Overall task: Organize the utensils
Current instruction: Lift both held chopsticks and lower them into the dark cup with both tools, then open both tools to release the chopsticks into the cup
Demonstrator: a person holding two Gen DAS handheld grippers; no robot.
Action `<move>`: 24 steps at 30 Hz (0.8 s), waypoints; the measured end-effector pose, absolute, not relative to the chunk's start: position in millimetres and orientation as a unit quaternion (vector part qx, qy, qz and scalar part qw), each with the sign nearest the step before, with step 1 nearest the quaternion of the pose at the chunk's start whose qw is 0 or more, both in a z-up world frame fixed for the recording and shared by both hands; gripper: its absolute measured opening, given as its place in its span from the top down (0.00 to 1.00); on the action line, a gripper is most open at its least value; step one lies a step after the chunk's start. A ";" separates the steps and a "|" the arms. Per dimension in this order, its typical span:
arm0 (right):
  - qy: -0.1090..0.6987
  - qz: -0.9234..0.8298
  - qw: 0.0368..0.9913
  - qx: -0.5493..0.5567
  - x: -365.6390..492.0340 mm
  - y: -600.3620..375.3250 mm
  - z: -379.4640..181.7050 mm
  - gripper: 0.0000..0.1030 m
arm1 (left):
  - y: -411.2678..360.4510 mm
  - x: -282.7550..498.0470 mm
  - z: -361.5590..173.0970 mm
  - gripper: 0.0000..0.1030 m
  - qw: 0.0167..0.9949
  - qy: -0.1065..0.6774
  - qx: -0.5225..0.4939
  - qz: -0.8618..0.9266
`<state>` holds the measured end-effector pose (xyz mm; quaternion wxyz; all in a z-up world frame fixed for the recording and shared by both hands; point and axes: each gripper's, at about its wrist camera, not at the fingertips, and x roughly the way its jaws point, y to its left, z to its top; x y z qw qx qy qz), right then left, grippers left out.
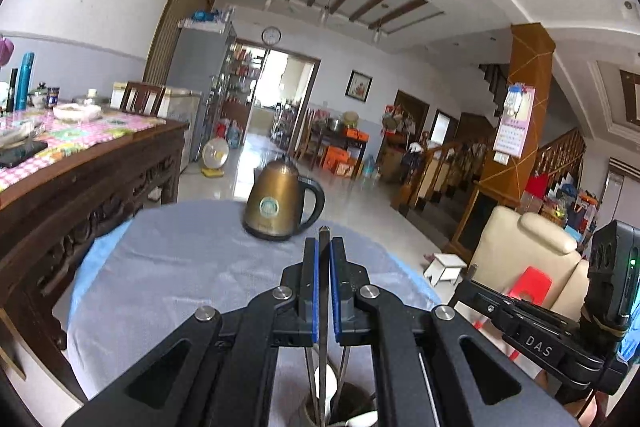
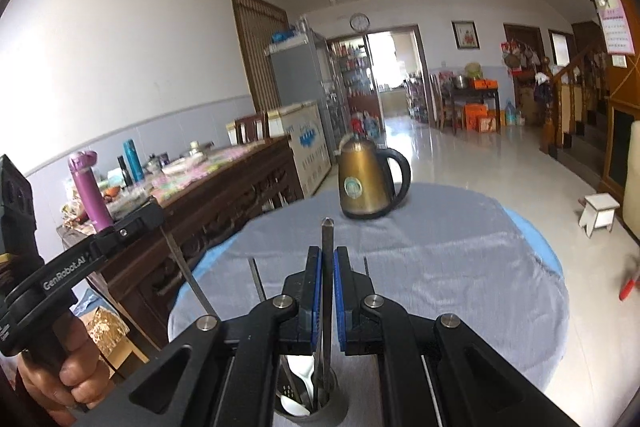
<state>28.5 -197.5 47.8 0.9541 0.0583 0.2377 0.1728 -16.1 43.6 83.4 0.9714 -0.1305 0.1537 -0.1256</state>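
My left gripper (image 1: 324, 251) has its blue-padded fingers (image 1: 316, 287) pinched onto a slim dark metal utensil handle (image 1: 323, 291) that stands upright between them, its pointed tip poking just above the pads. Below the jaws I see a brown cylindrical utensil holder (image 1: 352, 403) with a white plastic spoon (image 1: 326, 383) and thin metal stems in it, and the held handle runs down into that cup. My right gripper (image 2: 328, 259) is likewise clamped on a slim dark metal utensil handle (image 2: 326, 279), upright, its lower end reaching into a grey metal utensil cup (image 2: 312, 411) that holds a white spoon (image 2: 296, 403) and other steel pieces. Both cups sit at the near edge of the round table under a grey-blue cloth (image 2: 440, 267). A bronze electric kettle with a black handle (image 1: 280, 203) stands at the far side of that table, well apart from the cups.
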 end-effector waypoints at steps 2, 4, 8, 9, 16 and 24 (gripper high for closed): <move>0.249 0.170 0.951 0.062 31.9 -198.5 41.9 0.93 | 43.5 -16.6 78.2 0.95 0.970 0.159 -0.132 -0.125; 0.255 0.170 0.950 0.066 33.6 -198.6 37.8 0.93 | 42.8 -17.7 75.6 0.95 0.970 0.163 -0.133 -0.125; 0.266 0.173 0.945 0.079 37.1 -201.8 32.6 0.93 | 42.5 -19.9 73.4 0.95 0.968 0.169 -0.136 -0.127; 0.268 0.174 0.944 0.081 37.0 -202.1 31.5 0.93 | 42.1 -20.5 72.7 0.95 0.967 0.171 -0.136 -0.129; 0.281 0.176 0.939 0.089 39.2 -201.2 26.1 0.93 | 37.3 -21.2 69.6 0.95 0.964 0.188 -0.133 -0.131; 0.308 0.173 0.930 0.106 45.8 -204.4 14.4 0.93 | 36.0 -17.6 61.9 0.95 0.958 0.214 -0.132 -0.135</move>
